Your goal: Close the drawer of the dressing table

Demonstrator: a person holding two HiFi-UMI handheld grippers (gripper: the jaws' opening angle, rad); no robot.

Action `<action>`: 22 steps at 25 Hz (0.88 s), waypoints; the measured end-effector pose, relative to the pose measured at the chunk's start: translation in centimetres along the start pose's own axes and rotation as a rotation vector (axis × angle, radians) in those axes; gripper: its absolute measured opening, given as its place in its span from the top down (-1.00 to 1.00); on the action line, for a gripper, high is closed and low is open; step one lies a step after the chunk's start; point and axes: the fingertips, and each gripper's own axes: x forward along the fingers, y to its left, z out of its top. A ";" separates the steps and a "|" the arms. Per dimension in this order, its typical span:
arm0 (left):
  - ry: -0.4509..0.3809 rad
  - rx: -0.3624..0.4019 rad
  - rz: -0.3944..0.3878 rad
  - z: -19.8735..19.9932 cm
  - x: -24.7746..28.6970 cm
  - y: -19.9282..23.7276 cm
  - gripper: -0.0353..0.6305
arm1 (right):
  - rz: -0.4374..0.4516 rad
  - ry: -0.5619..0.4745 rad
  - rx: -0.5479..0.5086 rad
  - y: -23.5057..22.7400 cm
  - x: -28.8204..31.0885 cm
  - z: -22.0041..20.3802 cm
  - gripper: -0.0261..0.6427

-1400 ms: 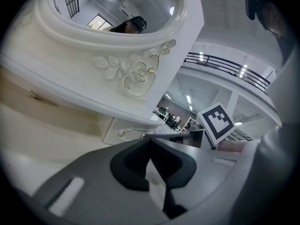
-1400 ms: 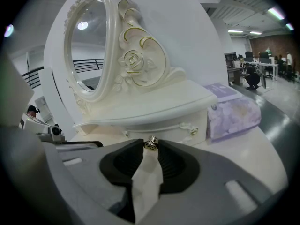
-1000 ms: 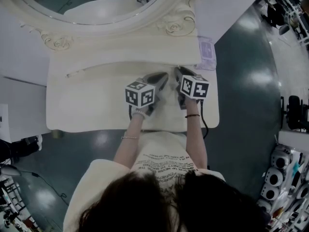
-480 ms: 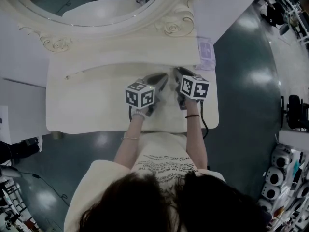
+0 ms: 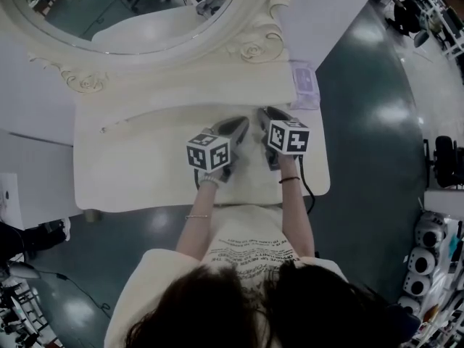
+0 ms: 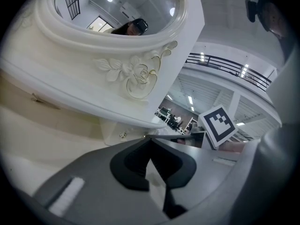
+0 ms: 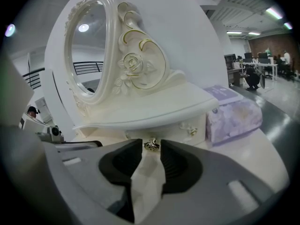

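Observation:
The cream dressing table (image 5: 138,158) carries an oval mirror (image 5: 130,6) over a low row of small drawers. In the right gripper view a little brass drawer knob (image 7: 151,144) sits between the tips of my right gripper (image 7: 151,149). Its jaws are opening, and a thin gap shows on each side of the knob. The drawer front (image 7: 166,134) behind the knob looks about flush with its neighbour, which has its own knob (image 7: 191,130). My left gripper (image 6: 149,138) rests beside the right one (image 5: 262,112) on the tabletop, shut on nothing.
A lilac tissue box (image 7: 232,114) stands on the table's right end (image 5: 304,84), close to the right gripper. The carved mirror frame (image 6: 126,71) overhangs the drawers. Dark floor surrounds the table, with office gear at the far right (image 5: 428,259).
Both grippers stay where they were on the tabletop. Only the head view has shifted slightly.

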 end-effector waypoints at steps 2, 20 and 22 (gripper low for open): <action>-0.011 0.002 0.002 0.3 -0.2 0.0 0.89 | -0.007 -0.002 0.003 -0.2 -0.3 -0.1 0.60; -0.017 0.100 -0.067 1.7 -1.7 -3.5 0.89 | 0.154 -0.042 -0.097 4.0 -4.8 0.5 0.80; -0.013 0.110 -0.078 1.5 -2.0 -3.8 0.89 | 0.165 -0.064 -0.101 4.4 -5.4 0.8 0.84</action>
